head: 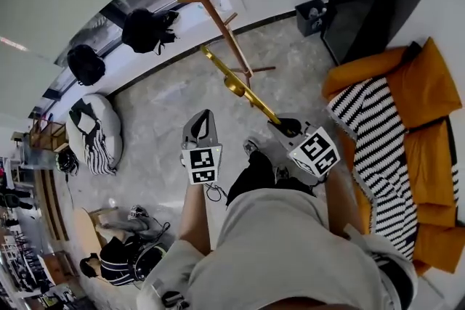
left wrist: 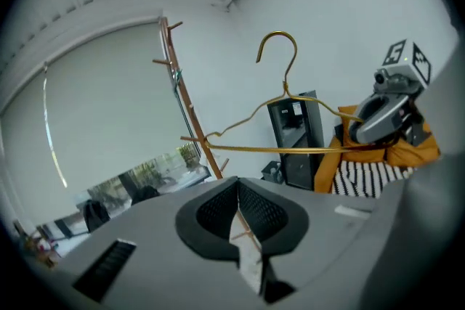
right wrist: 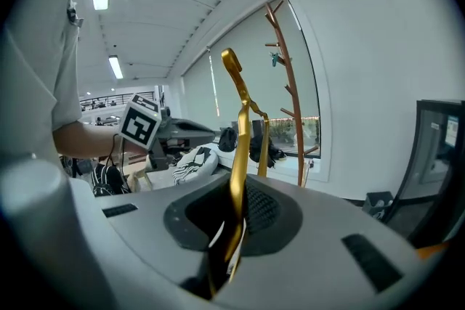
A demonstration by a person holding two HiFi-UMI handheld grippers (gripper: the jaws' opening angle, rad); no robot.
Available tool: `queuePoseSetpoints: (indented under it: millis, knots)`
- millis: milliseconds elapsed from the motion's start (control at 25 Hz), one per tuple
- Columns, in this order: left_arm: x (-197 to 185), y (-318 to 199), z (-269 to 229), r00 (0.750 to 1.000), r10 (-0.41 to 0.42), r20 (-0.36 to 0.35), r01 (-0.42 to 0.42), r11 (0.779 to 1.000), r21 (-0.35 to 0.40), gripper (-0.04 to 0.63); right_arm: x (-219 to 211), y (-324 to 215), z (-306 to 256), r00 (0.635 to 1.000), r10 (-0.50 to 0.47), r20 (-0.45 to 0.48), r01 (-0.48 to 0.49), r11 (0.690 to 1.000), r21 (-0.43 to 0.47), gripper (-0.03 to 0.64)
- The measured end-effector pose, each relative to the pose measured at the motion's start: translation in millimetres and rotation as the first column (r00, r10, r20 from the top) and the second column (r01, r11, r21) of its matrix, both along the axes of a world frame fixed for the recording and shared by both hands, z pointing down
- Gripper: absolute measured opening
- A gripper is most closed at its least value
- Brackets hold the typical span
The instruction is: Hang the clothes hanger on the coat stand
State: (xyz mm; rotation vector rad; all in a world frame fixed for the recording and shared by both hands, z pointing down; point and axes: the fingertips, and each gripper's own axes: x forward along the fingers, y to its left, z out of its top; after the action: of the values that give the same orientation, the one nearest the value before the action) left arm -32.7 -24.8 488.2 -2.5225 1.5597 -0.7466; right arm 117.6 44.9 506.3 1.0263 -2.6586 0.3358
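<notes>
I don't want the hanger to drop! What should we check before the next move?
1. Right claw shut on the thin gold metal clothes hanger: ok.
2. Left claw shut and empty: ok.
3. Hanger's hook free: ok.
4. Tall brown wooden coat stand has bare pegs: ok.
5. Hook on a peg: not ok, apart from the stand.

One hanger (head: 236, 87), one coat stand (head: 211, 11), two tools (head: 203, 118) (head: 285, 125), two black bags (head: 145, 29) (head: 86, 63), one sofa (head: 429, 91).

Glossy gold metal hanger (head: 234, 86), wooden stand (head: 208, 11)
</notes>
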Motion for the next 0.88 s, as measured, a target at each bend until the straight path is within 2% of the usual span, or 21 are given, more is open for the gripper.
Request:
queuePoseSetpoints:
  millis: [80,160,200,280,440,520,640,720,760,840,880]
  knots:
    - [2.4,-21.5,-16.5,0.996,0.03,0.086,-0.037,0.996,0.077,0.011,0.7,-4.5,-3.4,1.0,-0.011,-0.008,0.011,1.0,-0.005,0.023]
    - [4.7,-41.6,-29.3,0.978,0.058,0.2,-0.086,0.987,0.133,0.014,-1.4,-10.0,-7.8,1.0,-0.021,-0.011,0.02,1.0,-0.015,0.023]
    - [5.6,-50.5,-33.9,0.962,0.07,0.263,-0.114,0.982,0.153,0.029,-3.7,-13.1,-10.0,1.0,-0.025,-0.018,0.025,1.0,-0.018,0.023]
    - [5.8,-64.8,-39.3,0.927,0.099,0.363,-0.173,0.969,0.179,0.104,-11.1,-18.7,-13.5,0.998,-0.041,-0.05,0.04,0.999,-0.013,0.023]
    - [10.1,-81.1,-40.4,0.858,0.185,0.478,-0.309,0.931,0.193,0.164,-30.3,-27.2,-20.7,0.986,-0.115,-0.122,0.117,0.993,0.016,0.023]
    - [16.3,-87.8,-41.4,0.843,0.203,0.499,-0.347,0.913,0.215,0.172,-36.4,-34.6,-23.5,0.978,-0.151,-0.142,0.156,0.987,0.026,0.023]
    - [19.8,-92.8,-48.5,0.849,0.187,0.494,-0.364,0.884,0.292,0.17,-44.5,-46.8,-22.6,0.968,-0.183,-0.172,0.189,0.982,0.017,0.023]
    - [17.5,-93.6,-48.8,0.846,0.199,0.495,-0.386,0.869,0.31,0.167,-51.2,-55.1,-23.7,0.962,-0.193,-0.194,0.2,0.98,0.016,0.023]
    - [14.1,-95.8,-48.8,0.844,0.202,0.496,-0.39,0.867,0.31,0.145,-54.5,-59.5,-24.7,0.958,-0.197,-0.209,0.205,0.979,0.018,0.023]
    - [4.1,-104.2,-52.6,0.849,0.191,0.493,-0.38,0.869,0.316,0.043,-60.5,-69.3,-26.7,0.947,-0.208,-0.245,0.221,0.975,0.024,0.023]
    - [-0.2,-109.4,-55.5,0.853,0.184,0.489,-0.372,0.87,0.323,0.035,-63.0,-74.7,-28.0,0.943,-0.216,-0.253,0.23,0.973,0.027,0.023]
